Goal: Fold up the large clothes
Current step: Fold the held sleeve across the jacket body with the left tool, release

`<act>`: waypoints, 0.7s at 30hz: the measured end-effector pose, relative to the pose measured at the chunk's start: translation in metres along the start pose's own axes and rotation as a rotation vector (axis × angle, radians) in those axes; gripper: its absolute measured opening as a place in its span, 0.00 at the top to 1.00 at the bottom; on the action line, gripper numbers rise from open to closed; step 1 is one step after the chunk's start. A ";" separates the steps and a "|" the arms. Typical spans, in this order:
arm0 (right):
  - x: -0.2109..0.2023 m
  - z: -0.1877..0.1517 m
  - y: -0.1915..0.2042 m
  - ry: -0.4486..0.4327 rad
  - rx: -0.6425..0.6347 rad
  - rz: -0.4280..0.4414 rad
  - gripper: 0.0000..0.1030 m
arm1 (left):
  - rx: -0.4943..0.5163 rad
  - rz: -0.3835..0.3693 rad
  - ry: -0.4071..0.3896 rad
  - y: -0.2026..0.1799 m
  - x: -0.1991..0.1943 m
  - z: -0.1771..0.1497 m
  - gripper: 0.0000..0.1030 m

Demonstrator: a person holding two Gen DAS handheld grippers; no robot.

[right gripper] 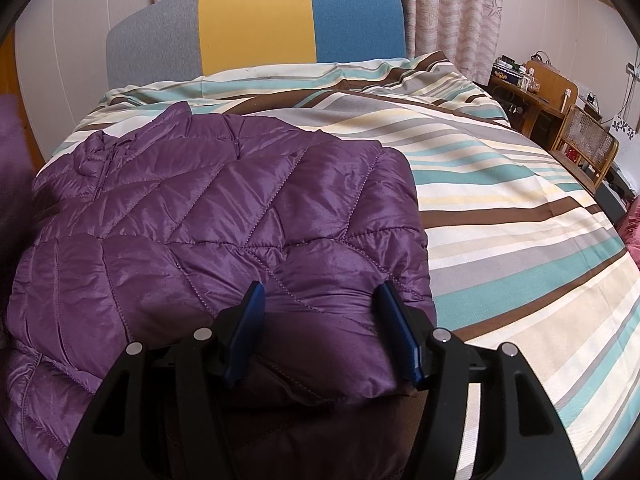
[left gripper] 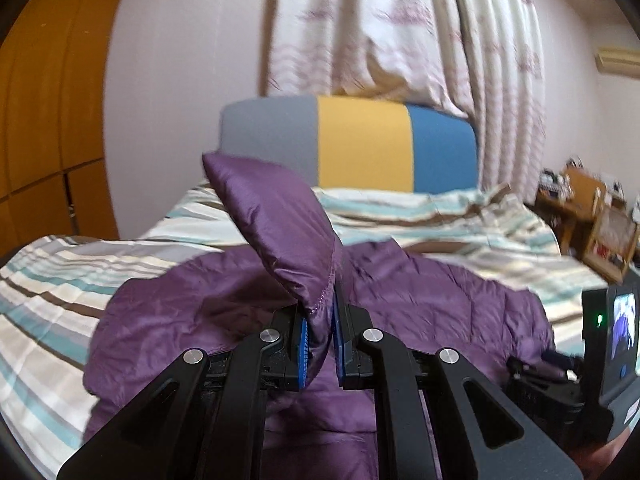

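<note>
A purple quilted puffer jacket (right gripper: 208, 216) lies on the striped bed cover (right gripper: 500, 200). Its right sleeve is folded across the body. In the left wrist view the jacket (left gripper: 420, 292) spreads below, and my left gripper (left gripper: 320, 316) is shut on the cuff of the other sleeve (left gripper: 280, 216), holding it raised above the jacket. My right gripper (right gripper: 320, 300) is open, its blue fingers (right gripper: 248, 320) resting just over the jacket's near edge, holding nothing. The right gripper's body also shows at the right edge of the left wrist view (left gripper: 608, 340).
A grey, yellow and blue headboard (right gripper: 256, 24) stands at the bed's far end before patterned curtains (left gripper: 400, 24). Wooden furniture with clutter (right gripper: 552, 92) stands to the right of the bed. A wooden wardrobe (left gripper: 44, 112) is on the left.
</note>
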State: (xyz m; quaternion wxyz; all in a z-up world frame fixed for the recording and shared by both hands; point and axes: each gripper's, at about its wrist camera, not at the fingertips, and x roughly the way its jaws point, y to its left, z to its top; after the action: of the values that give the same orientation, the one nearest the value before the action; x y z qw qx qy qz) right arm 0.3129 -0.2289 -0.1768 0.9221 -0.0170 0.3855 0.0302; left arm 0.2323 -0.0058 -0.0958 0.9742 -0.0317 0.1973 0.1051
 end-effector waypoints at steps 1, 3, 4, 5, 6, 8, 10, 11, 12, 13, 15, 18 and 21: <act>0.000 0.000 0.000 0.000 0.000 0.000 0.42 | 0.030 -0.014 0.028 -0.007 0.006 -0.003 0.90; 0.000 0.000 0.000 0.000 0.000 0.000 0.42 | 0.083 -0.033 0.052 -0.020 0.012 -0.008 0.90; 0.000 0.000 0.000 0.000 0.000 0.000 0.42 | 0.105 -0.050 0.073 -0.025 0.016 -0.009 0.90; 0.000 0.000 0.000 0.000 0.000 0.000 0.42 | 0.131 -0.060 0.095 -0.031 0.020 -0.012 0.90; 0.000 0.000 0.000 0.000 0.000 0.000 0.42 | 0.150 -0.063 0.107 -0.034 0.023 -0.015 0.90; 0.000 0.000 0.000 0.000 0.000 0.001 0.42 | 0.184 -0.094 0.149 -0.043 0.030 -0.020 0.90; 0.000 0.000 0.000 0.000 0.000 0.000 0.42 | 0.211 -0.114 0.160 -0.050 0.034 -0.023 0.90; 0.000 0.000 0.000 0.000 0.000 0.000 0.42 | 0.218 -0.122 0.165 -0.052 0.035 -0.024 0.90; 0.000 0.000 -0.001 0.000 0.001 0.001 0.42 | 0.231 -0.134 0.176 -0.056 0.037 -0.025 0.90; 0.000 0.000 -0.001 0.000 0.001 0.001 0.42 | 0.239 -0.139 0.187 -0.058 0.038 -0.026 0.90; 0.000 0.000 -0.001 0.000 0.002 0.002 0.42 | 0.262 -0.156 0.233 -0.063 0.046 -0.030 0.89; 0.000 0.000 0.000 0.000 0.002 0.004 0.42 | 0.274 -0.206 0.277 -0.068 0.049 -0.034 0.45; 0.000 0.000 0.001 0.001 0.001 0.002 0.42 | 0.283 -0.251 0.193 -0.071 0.029 -0.033 0.22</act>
State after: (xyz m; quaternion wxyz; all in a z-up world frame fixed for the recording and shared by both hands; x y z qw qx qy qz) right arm 0.3126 -0.2283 -0.1768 0.9219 -0.0161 0.3860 0.0310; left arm 0.2618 -0.0727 -0.1362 0.9510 0.0712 0.2970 -0.0492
